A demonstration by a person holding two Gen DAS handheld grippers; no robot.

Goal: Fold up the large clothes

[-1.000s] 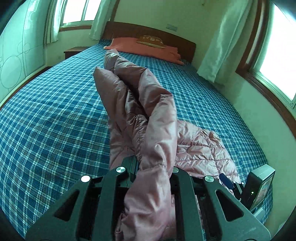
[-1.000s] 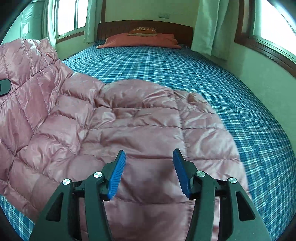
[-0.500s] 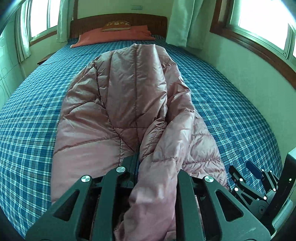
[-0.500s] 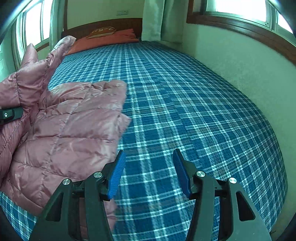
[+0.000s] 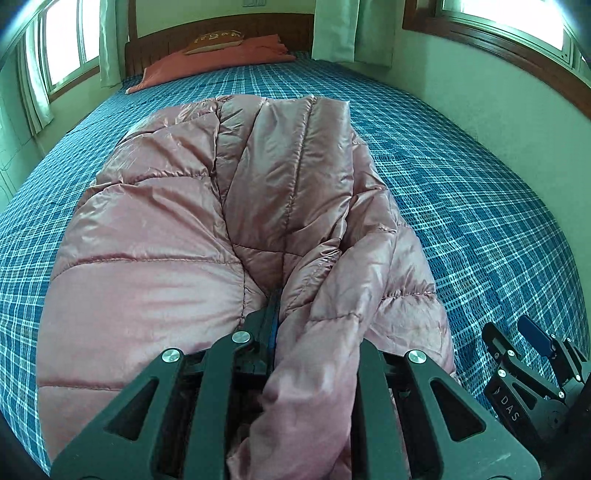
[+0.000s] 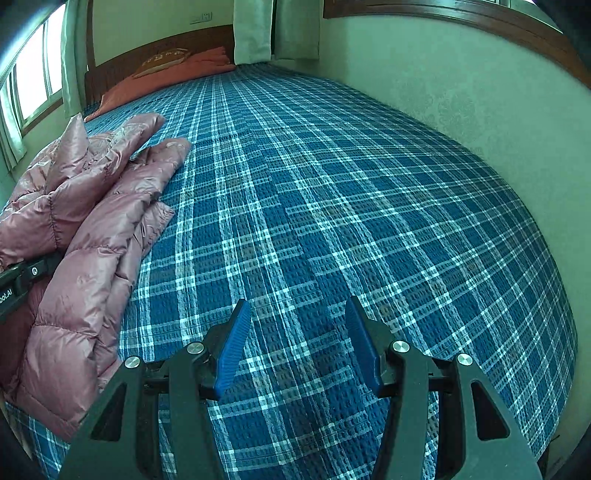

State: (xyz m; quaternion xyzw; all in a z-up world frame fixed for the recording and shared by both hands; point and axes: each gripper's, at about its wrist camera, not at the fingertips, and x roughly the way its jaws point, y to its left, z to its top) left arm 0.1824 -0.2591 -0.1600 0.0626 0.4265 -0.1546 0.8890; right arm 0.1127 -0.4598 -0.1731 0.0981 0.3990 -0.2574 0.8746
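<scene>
A pink quilted down jacket (image 5: 229, 206) lies folded lengthwise on the blue plaid bed. My left gripper (image 5: 275, 317) is shut on a fold of the jacket near its close end, and fabric drapes over the gripper and hides its right finger. The jacket also shows at the left of the right wrist view (image 6: 92, 221). My right gripper (image 6: 297, 343) is open and empty, over bare bedspread to the right of the jacket. It also shows at the lower right of the left wrist view (image 5: 524, 354).
The blue plaid bedspread (image 6: 332, 184) covers the whole bed. An orange pillow (image 5: 221, 62) and wooden headboard (image 5: 221, 33) are at the far end. A green wall (image 6: 461, 92) runs along the bed's right side. Windows with curtains are at left and right.
My left gripper has brought the held jacket fold down, so the jacket now lies flatter on the bed. My right gripper has swung right, off the jacket and over bare bedspread.
</scene>
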